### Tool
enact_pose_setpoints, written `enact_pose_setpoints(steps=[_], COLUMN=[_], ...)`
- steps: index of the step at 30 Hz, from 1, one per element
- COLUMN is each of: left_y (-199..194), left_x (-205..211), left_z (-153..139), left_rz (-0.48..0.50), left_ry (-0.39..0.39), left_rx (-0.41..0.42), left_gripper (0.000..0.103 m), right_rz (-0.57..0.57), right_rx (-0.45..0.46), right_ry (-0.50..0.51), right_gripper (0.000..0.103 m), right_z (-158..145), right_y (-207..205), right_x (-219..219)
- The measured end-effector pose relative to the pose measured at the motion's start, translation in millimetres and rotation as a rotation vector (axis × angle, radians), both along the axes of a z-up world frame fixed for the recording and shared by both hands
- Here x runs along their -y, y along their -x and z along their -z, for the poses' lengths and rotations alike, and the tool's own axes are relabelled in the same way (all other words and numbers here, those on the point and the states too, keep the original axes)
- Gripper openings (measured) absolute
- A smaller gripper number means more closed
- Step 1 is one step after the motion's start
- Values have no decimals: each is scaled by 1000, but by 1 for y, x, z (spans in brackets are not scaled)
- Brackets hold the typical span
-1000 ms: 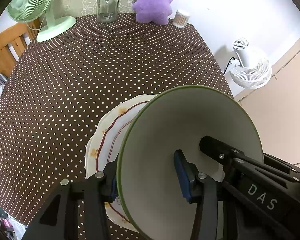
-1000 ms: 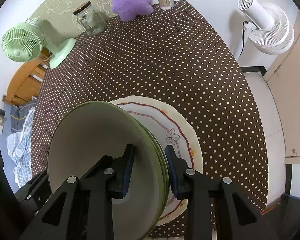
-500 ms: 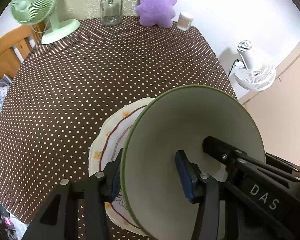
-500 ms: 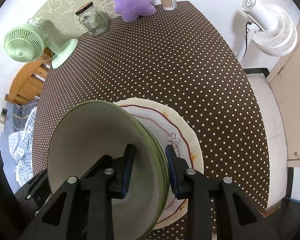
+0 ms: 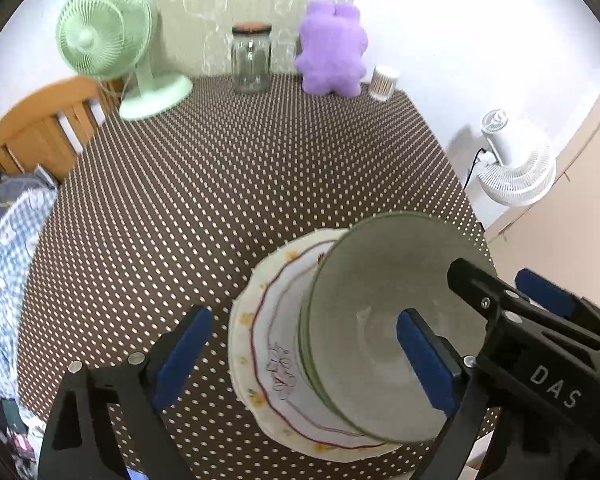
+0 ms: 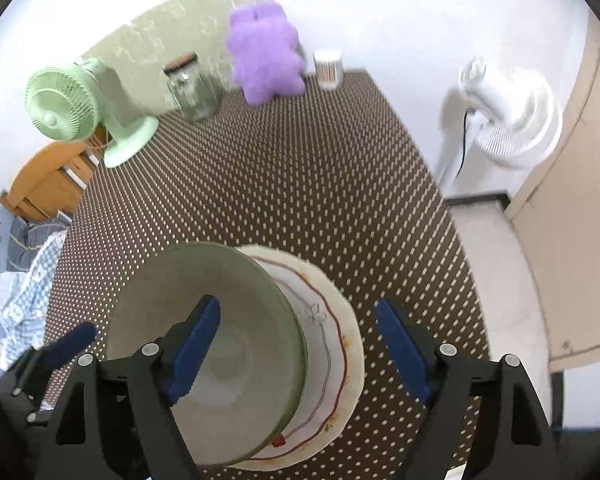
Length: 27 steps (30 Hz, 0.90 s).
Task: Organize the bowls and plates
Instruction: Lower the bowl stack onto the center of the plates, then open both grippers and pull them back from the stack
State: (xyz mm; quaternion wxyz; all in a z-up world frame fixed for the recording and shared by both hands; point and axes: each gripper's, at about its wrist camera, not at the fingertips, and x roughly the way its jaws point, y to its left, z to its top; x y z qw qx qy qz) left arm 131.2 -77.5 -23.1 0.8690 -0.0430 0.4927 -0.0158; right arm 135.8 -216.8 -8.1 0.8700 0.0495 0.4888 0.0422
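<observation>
A green-rimmed bowl (image 5: 380, 312) (image 6: 172, 280) sits inside a white plate with a red wavy line (image 5: 268, 340) (image 6: 332, 320), near the front edge of the brown dotted table (image 5: 220, 200). My left gripper (image 5: 304, 356) straddles the bowl's left rim. Its jaws are opening, and the blue pads (image 5: 184, 356) stand clear of the rim. My right gripper (image 6: 300, 346) straddles the bowl's right rim. It is opening too, with one pad (image 6: 196, 344) over the bowl's hollow and the other out over the table. Neither gripper presses on the bowl.
Along the table's far edge stand a green desk fan (image 5: 100, 36), a glass jar (image 5: 251, 60), a purple plush toy (image 5: 332, 52) and a small cotton-swab tub (image 5: 384, 82). A white fan (image 5: 516, 168) stands on the floor at right. A wooden chair (image 5: 40, 128) and checked cloth (image 5: 8, 260) are left.
Both grippers were shut on the bowl's rim and have opened wide, letting it go. Both have risen and drawn back. The bowl now rests on the plate.
</observation>
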Motion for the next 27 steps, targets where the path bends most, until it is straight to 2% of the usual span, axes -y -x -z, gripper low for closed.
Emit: enact_pose_setpoints(steps=[7,14,20,27], left_y=[23,52,71,92], left_x=[-19,-53,-81,-120], left_z=[-30,-46,-46,-45], left_rz=[16,2,-35,-96], left_ry=[-55,-105,-127,-111], left_rx=[124,228,293,345], left_gripper=[95,95,96,97], right_rz=[19,43,54,49], right_rx=[110,193,290,334], right_ry=[30,27,32,58], right_gripper=[83,83,85,85], right_z=[-31,-48,-53,-50], right_y=[26,55,86,114], right_x=[-20,-45,-67,-92])
